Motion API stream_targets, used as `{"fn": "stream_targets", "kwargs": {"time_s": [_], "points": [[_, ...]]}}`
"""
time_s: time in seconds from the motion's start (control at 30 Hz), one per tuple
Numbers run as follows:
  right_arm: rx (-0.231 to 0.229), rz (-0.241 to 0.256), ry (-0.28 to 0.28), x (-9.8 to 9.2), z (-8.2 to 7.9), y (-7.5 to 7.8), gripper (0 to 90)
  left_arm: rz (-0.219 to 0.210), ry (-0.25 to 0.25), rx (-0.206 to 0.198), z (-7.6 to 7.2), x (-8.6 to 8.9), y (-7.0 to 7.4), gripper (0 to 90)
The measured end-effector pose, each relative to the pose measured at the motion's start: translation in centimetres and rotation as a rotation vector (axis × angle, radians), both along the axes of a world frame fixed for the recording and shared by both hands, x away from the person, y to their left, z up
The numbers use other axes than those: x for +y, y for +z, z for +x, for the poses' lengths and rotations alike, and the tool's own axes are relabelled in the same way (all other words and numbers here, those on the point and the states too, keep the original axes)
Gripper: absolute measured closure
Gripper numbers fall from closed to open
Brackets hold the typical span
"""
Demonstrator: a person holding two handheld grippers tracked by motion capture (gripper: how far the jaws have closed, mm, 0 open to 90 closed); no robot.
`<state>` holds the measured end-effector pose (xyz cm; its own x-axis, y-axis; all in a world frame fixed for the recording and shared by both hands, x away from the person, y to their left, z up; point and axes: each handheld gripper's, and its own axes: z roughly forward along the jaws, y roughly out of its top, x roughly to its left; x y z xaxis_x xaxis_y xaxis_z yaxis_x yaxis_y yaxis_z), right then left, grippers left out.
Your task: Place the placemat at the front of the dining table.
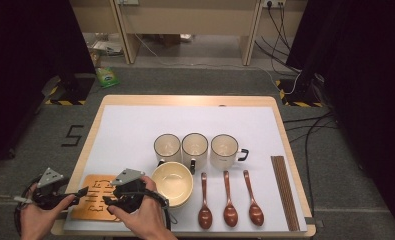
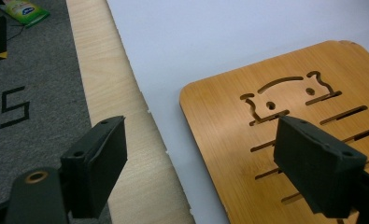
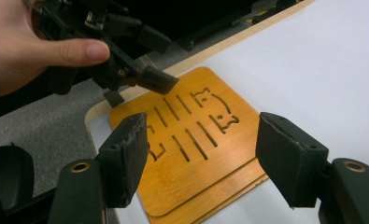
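Two stacked bamboo trivets (image 1: 92, 188) with cut-out slots lie at the near left corner of the white mat (image 1: 185, 117). In the right gripper view the top trivet (image 3: 191, 121) sits slightly offset on the lower one (image 3: 222, 189). My left gripper (image 1: 81, 195) is open at the trivets' left edge; in its own view (image 2: 205, 154) one jaw hangs over the trivet (image 2: 275, 93) and the other over the table's wooden rim (image 2: 112, 93). My right gripper (image 1: 107, 199) is open above the trivets, its jaws (image 3: 203, 149) spanning them and holding nothing.
A cream bowl (image 1: 172, 182) stands just right of the trivets. Behind it are three mugs (image 1: 195, 147) in a row. Three wooden spoons (image 1: 229, 205) lie to the bowl's right, and chopsticks (image 1: 284, 192) lie along the mat's right edge.
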<state>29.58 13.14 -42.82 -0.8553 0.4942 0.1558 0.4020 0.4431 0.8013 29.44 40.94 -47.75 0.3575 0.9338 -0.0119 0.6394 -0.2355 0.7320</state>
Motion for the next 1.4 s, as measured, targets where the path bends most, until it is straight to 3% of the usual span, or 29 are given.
{"fn": "stream_targets", "kwargs": {"time_s": [0.17,0.2,0.4,0.43,0.6,0.73,1.4], "points": [[0.007,-0.028,0.025,0.7,-0.3,-1.0,34.5,-0.014,-0.008,0.002,0.0,-0.1,0.1,17.6],[-0.013,-0.042,0.033,0.9,-0.3,-1.1,34.6,-0.021,-0.014,0.004,0.0,-0.2,0.1,17.8],[-0.005,-0.042,0.052,1.4,-0.8,-1.2,34.5,-0.043,-0.015,0.004,0.1,-0.3,0.1,18.2],[0.018,-0.043,0.041,1.5,-0.8,-1.5,34.5,-0.041,-0.015,0.004,0.0,-0.3,0.2,18.2],[0.035,-0.044,0.040,1.5,-0.8,-1.9,34.5,-0.040,-0.013,0.006,0.1,-0.3,0.1,18.1],[0.015,-0.051,0.052,1.6,-0.6,-2.2,34.5,-0.032,-0.022,0.016,0.1,-0.3,0.1,18.1],[0.086,-0.098,0.036,2.1,-0.5,-4.6,34.2,-0.044,-0.029,0.031,0.2,-0.6,0.0,18.5]]}}
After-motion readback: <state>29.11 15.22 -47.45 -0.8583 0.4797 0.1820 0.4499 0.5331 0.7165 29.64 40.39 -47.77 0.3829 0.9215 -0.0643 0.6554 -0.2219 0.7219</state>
